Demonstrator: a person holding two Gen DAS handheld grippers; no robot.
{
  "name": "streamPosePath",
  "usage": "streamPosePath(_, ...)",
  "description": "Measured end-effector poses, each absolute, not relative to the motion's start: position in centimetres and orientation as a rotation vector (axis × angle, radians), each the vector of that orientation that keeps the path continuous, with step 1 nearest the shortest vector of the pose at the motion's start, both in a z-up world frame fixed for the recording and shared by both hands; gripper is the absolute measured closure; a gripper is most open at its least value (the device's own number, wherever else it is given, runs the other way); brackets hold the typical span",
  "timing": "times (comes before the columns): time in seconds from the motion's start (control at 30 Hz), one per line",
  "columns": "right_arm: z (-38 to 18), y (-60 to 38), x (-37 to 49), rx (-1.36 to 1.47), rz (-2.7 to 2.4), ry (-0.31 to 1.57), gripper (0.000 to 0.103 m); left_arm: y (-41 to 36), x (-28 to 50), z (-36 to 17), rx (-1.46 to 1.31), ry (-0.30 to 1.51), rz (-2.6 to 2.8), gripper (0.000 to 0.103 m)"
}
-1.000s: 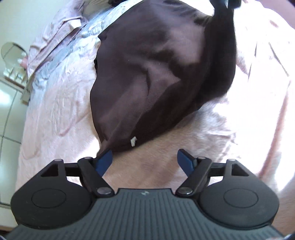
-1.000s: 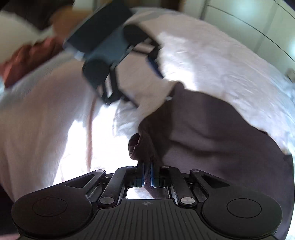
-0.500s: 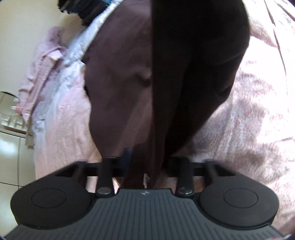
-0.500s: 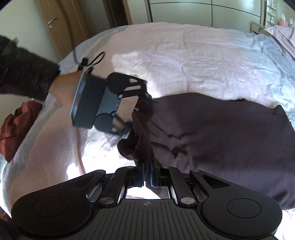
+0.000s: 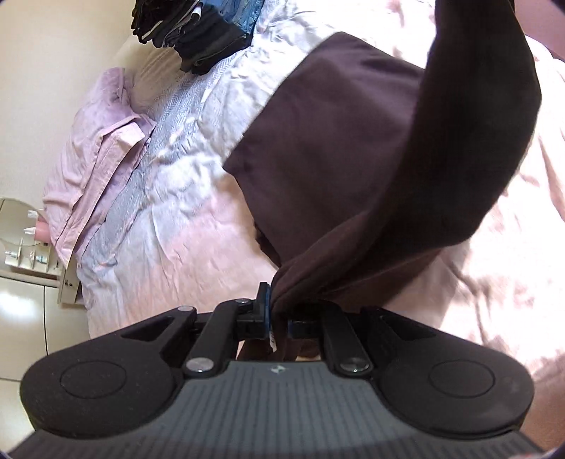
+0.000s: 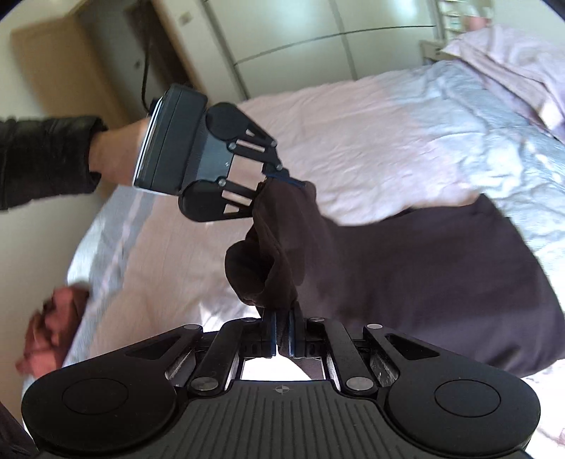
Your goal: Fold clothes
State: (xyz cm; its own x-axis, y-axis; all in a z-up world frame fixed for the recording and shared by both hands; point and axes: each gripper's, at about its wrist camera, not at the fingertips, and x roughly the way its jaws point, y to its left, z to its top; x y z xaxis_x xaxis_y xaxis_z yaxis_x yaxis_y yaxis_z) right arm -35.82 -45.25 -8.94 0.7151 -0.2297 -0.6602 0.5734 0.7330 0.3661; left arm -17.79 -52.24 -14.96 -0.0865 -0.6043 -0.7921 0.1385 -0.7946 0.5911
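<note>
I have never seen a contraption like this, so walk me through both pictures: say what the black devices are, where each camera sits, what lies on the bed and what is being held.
There is no robot: a person holds a black two-finger hand-held gripper in each hand, each carrying a wide-angle camera that looks forward along its jaws.

The left wrist view shows the left gripper with its jaws shut on an edge of the dark brown cloth garment. The right wrist view shows the right gripper shut on another part of that garment; the left gripper also appears there, in the person's hand.

The garment's held end is lifted, and the rest lies on the pale pink wrinkled bedsheet. A dark folded clothes stack and a crumpled red cloth sit near the bed's edges.
</note>
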Motion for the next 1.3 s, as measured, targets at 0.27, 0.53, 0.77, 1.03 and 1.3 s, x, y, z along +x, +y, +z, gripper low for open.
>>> streamPosePath(0.27,-11.9,-57.0,-47.8,0.803,-0.661,0.487,0.098,-64.2,-29.0,-18.8,1.866,-0.47,-2.021,0.095)
streamPosePath(0.53,-21.5,-63.6,-56.7,1.093,-0.829,0.439,0.098,-71.6,-35.4,-25.8,1.988,-0.313,-2.024,0.073)
streamPosePath(0.77,-21.3,-62.0,-59.1,1.12,-1.015,0.428,0.061,-74.0,-29.2,-21.0,1.638,0.062,-1.97,0.068)
streamPosePath(1.03,-21.4,-62.9,-54.4,1.06,-0.898,0.437,0.06,-71.8,-24.1,-23.4,1.441,0.485,-1.939,0.069)
streamPosePath(1.3,-24.0,-65.0,-57.4,1.031,-1.071,0.509,0.071,-73.0,-26.3,-29.0,1.427,0.522,-1.918,0.067)
